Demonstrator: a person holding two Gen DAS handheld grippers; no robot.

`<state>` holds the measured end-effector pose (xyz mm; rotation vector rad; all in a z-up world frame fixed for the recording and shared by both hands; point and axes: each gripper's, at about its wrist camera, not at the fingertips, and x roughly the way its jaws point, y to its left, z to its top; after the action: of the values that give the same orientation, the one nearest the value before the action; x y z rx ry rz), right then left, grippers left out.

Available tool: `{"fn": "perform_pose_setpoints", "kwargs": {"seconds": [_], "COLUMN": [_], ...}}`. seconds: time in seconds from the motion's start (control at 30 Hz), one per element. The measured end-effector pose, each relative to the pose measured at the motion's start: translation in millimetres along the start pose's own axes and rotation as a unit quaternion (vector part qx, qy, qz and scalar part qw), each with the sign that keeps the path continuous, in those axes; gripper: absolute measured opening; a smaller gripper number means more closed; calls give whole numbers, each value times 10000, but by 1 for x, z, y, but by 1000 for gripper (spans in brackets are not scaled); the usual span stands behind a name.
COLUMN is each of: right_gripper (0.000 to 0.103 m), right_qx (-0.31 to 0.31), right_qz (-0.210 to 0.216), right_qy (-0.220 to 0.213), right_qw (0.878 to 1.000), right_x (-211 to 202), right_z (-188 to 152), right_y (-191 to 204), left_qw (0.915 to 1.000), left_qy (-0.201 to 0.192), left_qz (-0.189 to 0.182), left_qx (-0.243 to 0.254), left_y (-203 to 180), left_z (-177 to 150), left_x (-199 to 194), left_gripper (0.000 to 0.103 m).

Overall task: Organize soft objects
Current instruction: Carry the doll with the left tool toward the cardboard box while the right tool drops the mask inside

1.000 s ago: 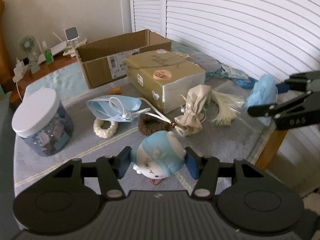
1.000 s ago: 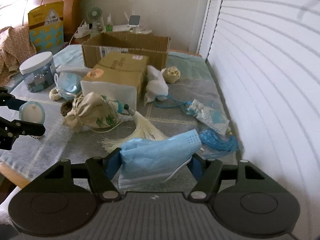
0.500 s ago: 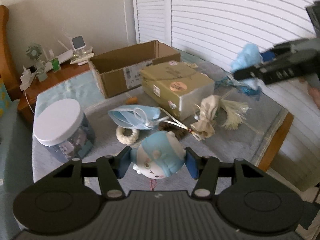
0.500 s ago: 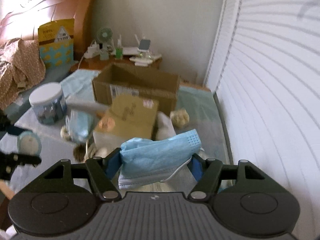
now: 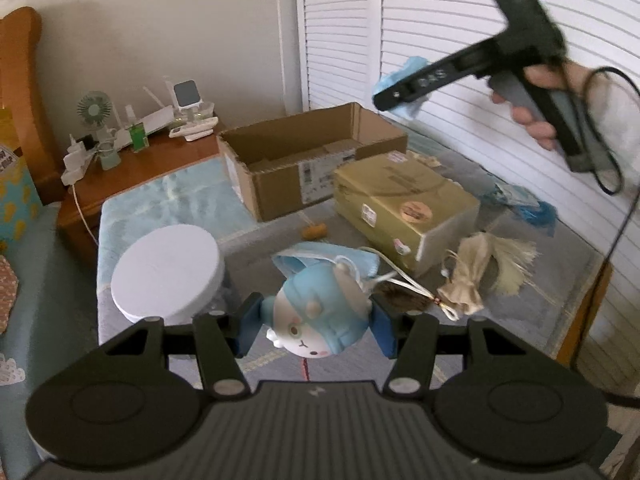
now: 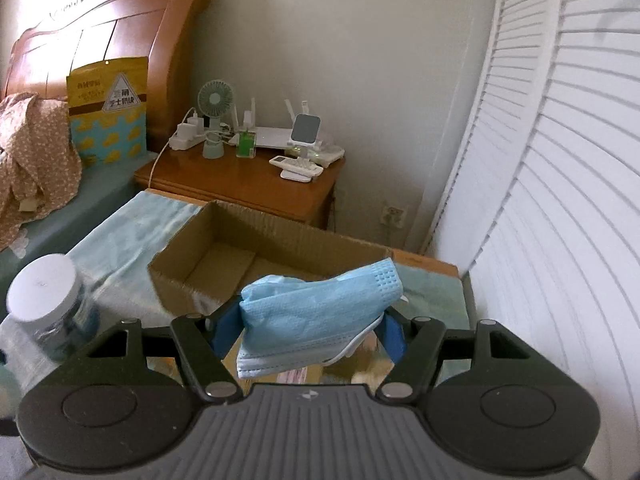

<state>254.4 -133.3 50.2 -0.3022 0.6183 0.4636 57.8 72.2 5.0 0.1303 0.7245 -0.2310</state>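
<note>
1. the right gripper [image 6: 308, 330] is up in the air with a blue face mask [image 6: 320, 316] pinched between its blue pads, jaws partly closed on the folded cloth, which sags out below them.
2. the open cardboard box [image 6: 224, 256] sits just beyond and a little to the left of the mask in the right wrist view, its empty floor showing in the middle of the frame. the box's long side runs from lower left toward the right edge, so the opening is wide across the gripper's path.
3. in the left wrist view the right gripper [image 5: 404, 92] shows at upper right, held by a hand [image 5: 536, 96], with the mask hanging above the far right corner of the box [image 5: 316, 152].
4. the left gripper [image 5: 316, 326] is lower down, bottom centre of its own frame, jaws partly closed on a small blue and white plush toy [image 5: 320, 316]. the box is well ahead of it, past a second face mask [image 5: 320, 258] lying on the table.
5. my read: the right hand is the nearer one to the box, so the mask looks set to go in first, with only a short carry forward and left before a release.
6. still on the table at right: a beige pouch [image 5: 468, 276] with a tassel, beside a closed tan parcel [image 5: 404, 196]. a white-lidded jar [image 5: 168, 272] stands at lower left.
</note>
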Motion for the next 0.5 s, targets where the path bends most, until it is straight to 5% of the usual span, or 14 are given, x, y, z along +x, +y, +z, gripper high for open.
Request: {"fn": "perform_pose_setpoints", "kwargs": {"seconds": [0.37, 0.5], "right_gripper": [77, 101], "right_qx": [1, 35], "right_qz": [119, 67], "right_qy": [152, 176], "right_qw": [9998, 9998], "right_x": [65, 72], "right_z": [28, 22], "right_y": [-13, -18], "left_qw": [9998, 9998], "left_qy": [83, 83], "left_qz": [148, 174], "left_qx": [-112, -61], "left_y": [10, 7], "left_z": [10, 12], "left_x": [10, 11], "left_gripper": [56, 56]}}
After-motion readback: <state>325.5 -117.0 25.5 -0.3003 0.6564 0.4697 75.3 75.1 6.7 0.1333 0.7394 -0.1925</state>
